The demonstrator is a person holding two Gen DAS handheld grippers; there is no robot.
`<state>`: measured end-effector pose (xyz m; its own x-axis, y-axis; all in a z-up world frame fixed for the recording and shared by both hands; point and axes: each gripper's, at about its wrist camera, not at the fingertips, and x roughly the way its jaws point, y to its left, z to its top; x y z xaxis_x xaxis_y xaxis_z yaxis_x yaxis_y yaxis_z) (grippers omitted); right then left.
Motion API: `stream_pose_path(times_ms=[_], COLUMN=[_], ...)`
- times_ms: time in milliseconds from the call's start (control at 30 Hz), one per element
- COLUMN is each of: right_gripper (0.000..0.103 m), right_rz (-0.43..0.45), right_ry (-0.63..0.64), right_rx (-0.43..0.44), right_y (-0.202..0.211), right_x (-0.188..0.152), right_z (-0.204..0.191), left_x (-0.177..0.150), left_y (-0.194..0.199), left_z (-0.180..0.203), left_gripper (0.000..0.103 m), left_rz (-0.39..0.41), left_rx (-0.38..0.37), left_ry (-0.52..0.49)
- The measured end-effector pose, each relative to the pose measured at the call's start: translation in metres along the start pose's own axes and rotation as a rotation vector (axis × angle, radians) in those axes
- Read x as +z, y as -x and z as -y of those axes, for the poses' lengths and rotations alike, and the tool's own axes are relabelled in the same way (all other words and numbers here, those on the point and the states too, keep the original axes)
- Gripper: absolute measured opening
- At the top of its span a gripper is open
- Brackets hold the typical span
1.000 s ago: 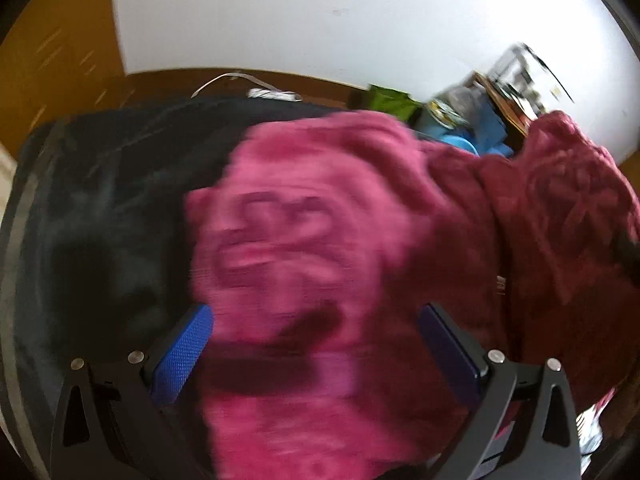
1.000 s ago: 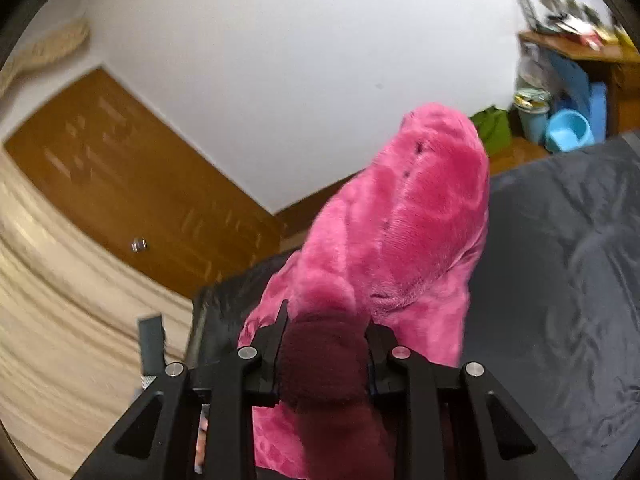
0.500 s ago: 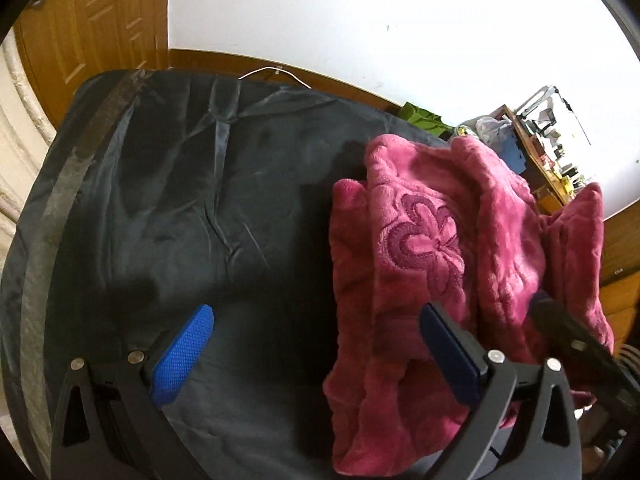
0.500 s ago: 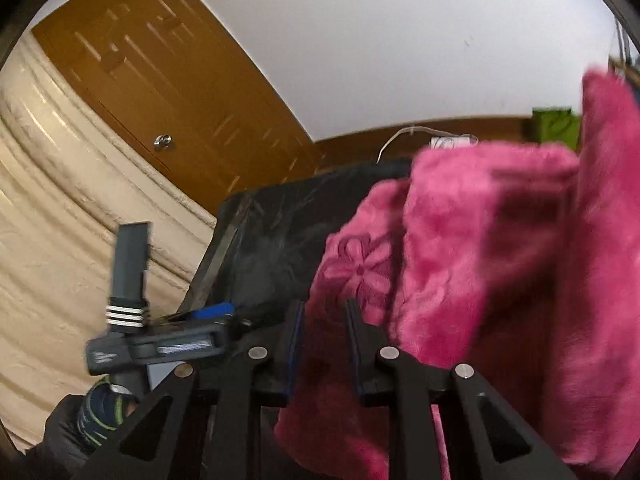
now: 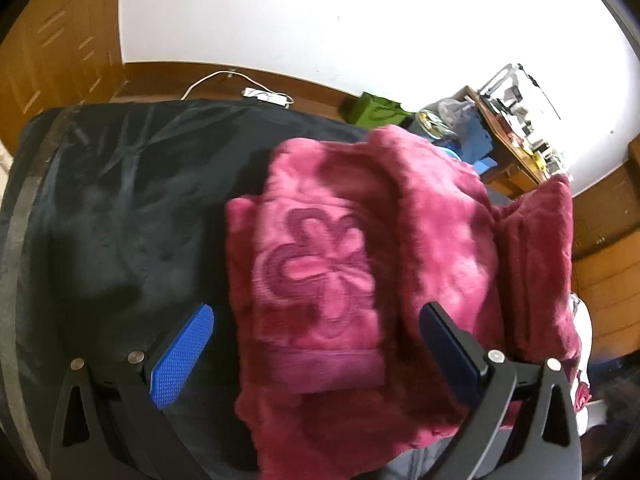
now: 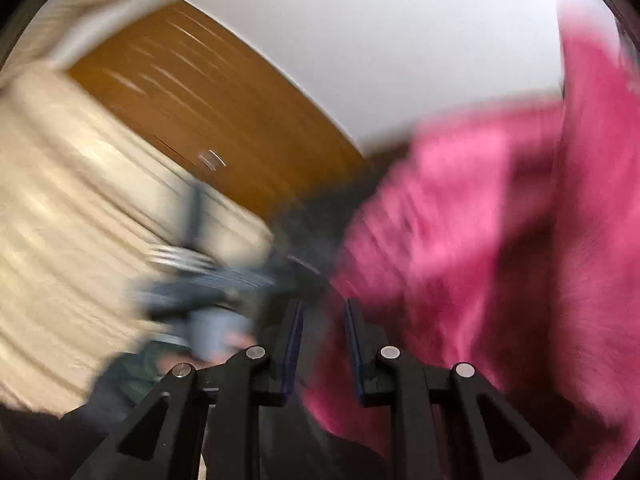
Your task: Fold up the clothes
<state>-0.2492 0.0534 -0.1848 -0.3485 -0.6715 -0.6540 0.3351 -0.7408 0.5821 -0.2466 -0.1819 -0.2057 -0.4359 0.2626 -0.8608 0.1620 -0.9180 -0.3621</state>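
A pink fleece garment (image 5: 360, 264) with an embroidered flower lies folded on the black table cover (image 5: 120, 220). Its right part is bunched up higher. My left gripper (image 5: 316, 344) is wide open just above the garment's near edge, and its blue pads (image 5: 182, 354) straddle the fabric without touching it. The right wrist view is heavily blurred. There the right gripper (image 6: 324, 340) has its jaws a narrow gap apart with nothing seen between them. The pink garment (image 6: 500, 260) fills the right side beside it.
Beyond the table are a white wall, a wooden door (image 6: 224, 112) and a white cable (image 5: 224, 80) on the floor. A green bag (image 5: 376, 110) and a cluttered desk (image 5: 516, 128) stand at the back right. A hand (image 6: 208, 340) holding the other gripper shows blurred at left.
The right gripper has let go of the garment and is swinging fast beside it. The garment dropped into a folded pile. My left gripper came back over its near edge, still open.
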Motion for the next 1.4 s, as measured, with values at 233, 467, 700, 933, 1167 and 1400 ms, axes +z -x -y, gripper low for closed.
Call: stream_pose_path(times_ms=[233, 467, 700, 933, 1167, 1400], right_gripper=[0.06, 0.06, 0.06, 0.06, 0.06, 0.06], right_rz=[0.183, 0.197, 0.118, 0.105, 0.109, 0.109], right_ry=[-0.018, 0.085, 0.135, 0.128, 0.113, 0.102], right_rx=[-0.32, -0.464, -0.406, -0.347, -0.318, -0.302], right_y=[0.076, 0.075, 0.05, 0.043, 0.048, 0.046], right_x=[0.009, 0.008, 0.009, -0.005, -0.011, -0.013], right_z=[0.057, 0.064, 0.054, 0.052, 0.058, 0.06], left_x=[0.006, 0.013, 0.019, 0.024, 0.032, 0.037], left_y=[-0.02, -0.033, -0.045, -0.032, -0.022, -0.057], left_z=[0.009, 0.009, 0.005, 0.011, 0.023, 0.028], left_gripper=[0.103, 0.103, 0.103, 0.103, 0.103, 0.103], left_rz=[-0.007, -0.002, 0.007, 0.095, 0.152, 0.051], left_rx=[-0.036, -0.066, -0.132, -0.177, -0.187, -0.244], left_ry=[0.069, 0.147, 0.202, 0.159, 0.087, 0.073])
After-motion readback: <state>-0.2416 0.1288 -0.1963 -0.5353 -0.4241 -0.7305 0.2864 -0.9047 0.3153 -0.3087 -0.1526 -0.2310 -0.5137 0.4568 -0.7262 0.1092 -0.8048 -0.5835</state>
